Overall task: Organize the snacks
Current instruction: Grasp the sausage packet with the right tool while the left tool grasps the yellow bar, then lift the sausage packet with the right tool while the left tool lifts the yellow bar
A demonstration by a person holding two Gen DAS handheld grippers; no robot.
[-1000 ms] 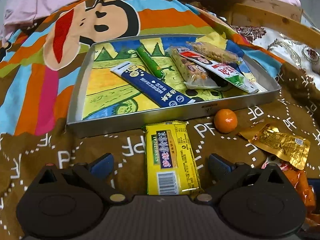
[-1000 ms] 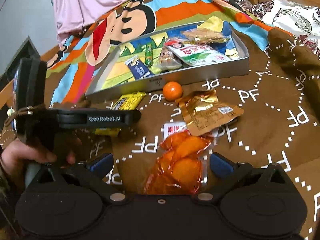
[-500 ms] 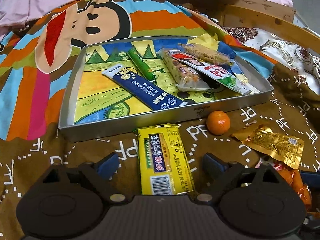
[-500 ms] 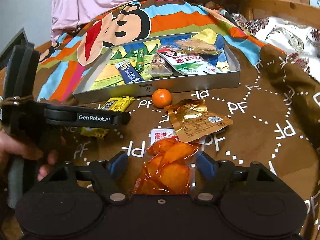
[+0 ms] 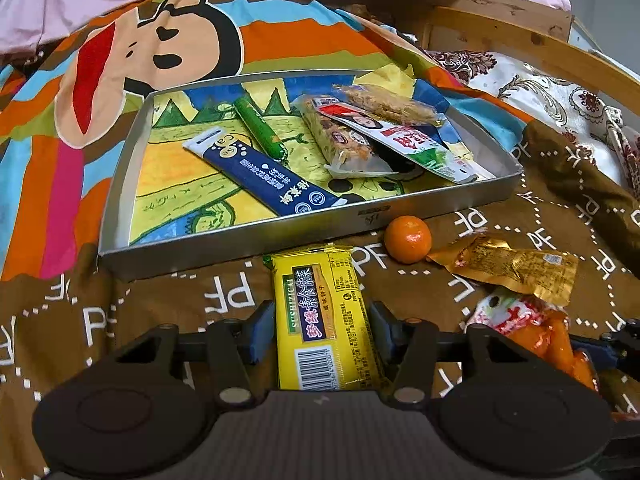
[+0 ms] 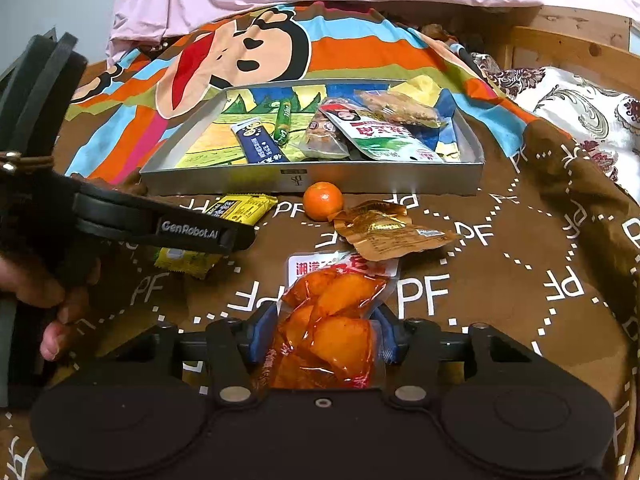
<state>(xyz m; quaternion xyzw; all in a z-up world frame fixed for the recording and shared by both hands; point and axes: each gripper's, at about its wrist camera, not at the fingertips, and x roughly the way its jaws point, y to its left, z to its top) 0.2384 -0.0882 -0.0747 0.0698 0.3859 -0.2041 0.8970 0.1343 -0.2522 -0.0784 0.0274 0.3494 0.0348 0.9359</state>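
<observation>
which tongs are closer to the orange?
Roughly level, left marginally. Left tongs, closing around the yellow packet, sit below-left of the orange; right tongs sit directly below it.

My left claw (image 5: 318,330) has just closed its pads against the long sides of the yellow biscuit pack (image 5: 326,320), which lies flat on the brown blanket just before the metal tray (image 5: 256,236). My right claw (image 6: 320,334) has likewise just closed on the clear orange snack pouch (image 6: 332,320). Beside them lie a small mandarin (image 5: 408,238) and a crumpled gold packet (image 5: 508,266), while the tray holds a blue sachet (image 5: 260,176), a green stick (image 5: 260,128) and overlapping packets.
</observation>
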